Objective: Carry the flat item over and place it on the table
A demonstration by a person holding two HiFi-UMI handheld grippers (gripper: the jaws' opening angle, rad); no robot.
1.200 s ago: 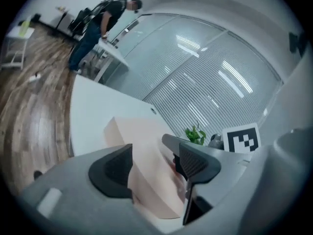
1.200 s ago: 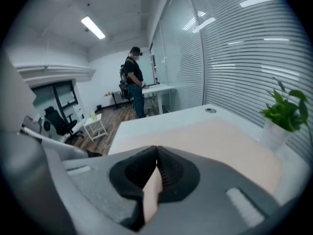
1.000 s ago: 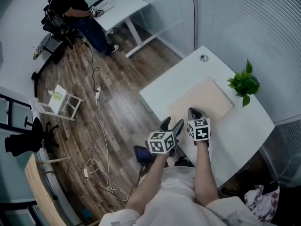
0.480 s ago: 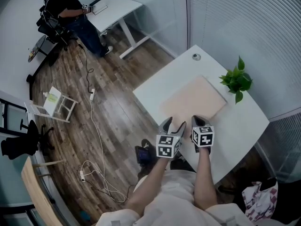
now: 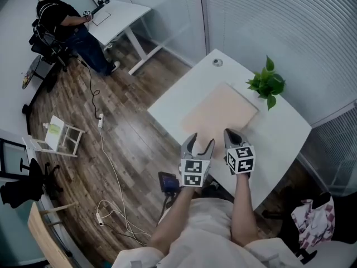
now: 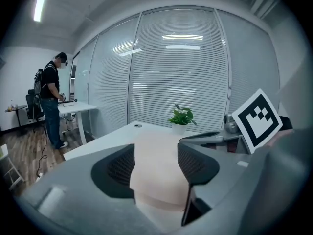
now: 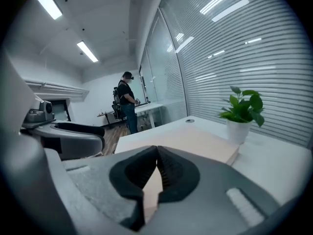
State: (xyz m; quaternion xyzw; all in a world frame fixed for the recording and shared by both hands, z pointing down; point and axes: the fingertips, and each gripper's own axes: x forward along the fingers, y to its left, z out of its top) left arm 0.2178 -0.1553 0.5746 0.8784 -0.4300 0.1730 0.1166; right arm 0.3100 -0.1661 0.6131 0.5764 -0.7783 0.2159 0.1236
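Observation:
A flat pale-pink board [image 5: 220, 110] lies on the white table [image 5: 279, 135]. My left gripper [image 5: 201, 140] hovers at the board's near edge. Its jaws are wide apart and closing. In the left gripper view the board [image 6: 155, 131] shows in the gap of that gripper [image 6: 156, 161], and the pads do not touch it. My right gripper [image 5: 230, 134] sits just to the right, over the same near edge. Its jaws [image 7: 157, 153] meet at the tips with nothing seen between them, and the board [image 7: 195, 143] stretches out beyond.
A potted plant [image 5: 266, 85] stands on the table past the board's far right corner. A round cable hole [image 5: 217, 62] is at the table's far end. On the wood floor to the left lie cables [image 5: 106, 149] and a small white rack [image 5: 58, 133]. A person [image 5: 58, 21] stands at a distant desk.
The view has shifted closer to the table. My left gripper has moved forward from the table's near edge to the board's near edge. The right gripper stays shut by the board.

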